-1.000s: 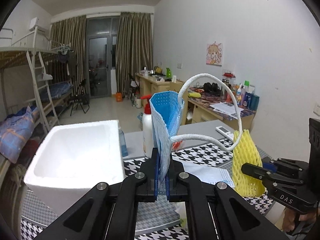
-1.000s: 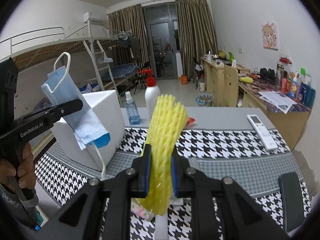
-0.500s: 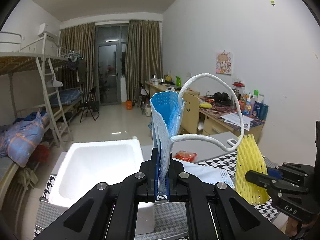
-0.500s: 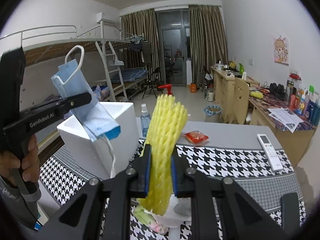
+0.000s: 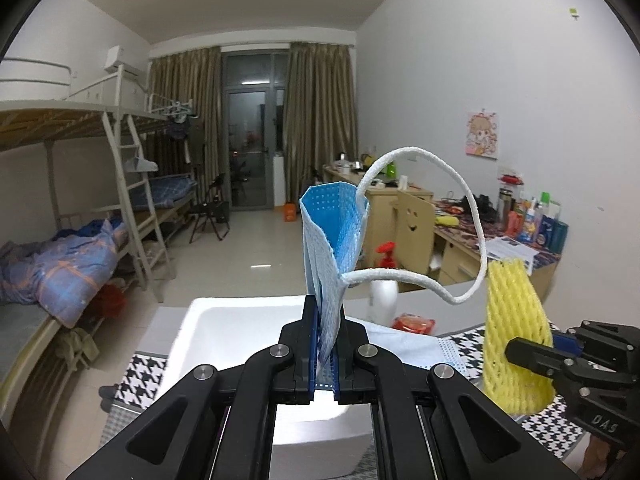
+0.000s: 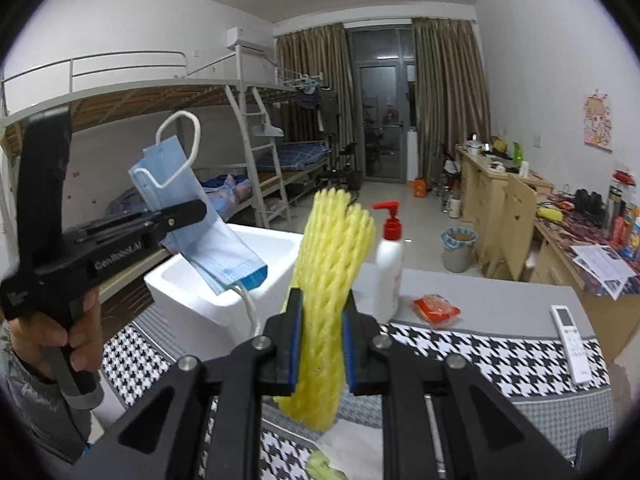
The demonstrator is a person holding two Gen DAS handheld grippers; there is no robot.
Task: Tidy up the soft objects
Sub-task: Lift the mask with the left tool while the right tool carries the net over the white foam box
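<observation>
My left gripper (image 5: 329,332) is shut on a blue face mask (image 5: 332,248) with a white ear loop (image 5: 460,184), held up in the air over the white foam box (image 5: 224,320). In the right wrist view the left gripper (image 6: 192,212) holds the mask (image 6: 192,216) above the box (image 6: 208,300). My right gripper (image 6: 322,320) is shut on a yellow foam net sleeve (image 6: 324,300), held upright above the table. The sleeve (image 5: 514,332) and right gripper (image 5: 520,350) show at the right of the left wrist view.
A houndstooth cloth (image 6: 460,348) covers the table. On it stand a white pump bottle (image 6: 388,264), a red packet (image 6: 436,306), a remote (image 6: 570,336) and another mask (image 5: 412,346). A bunk bed (image 6: 248,128) is left, desks (image 6: 500,192) right.
Both grippers have risen with their loads. The foam box now sits lower and more central in the left wrist view, with the mask above it.
</observation>
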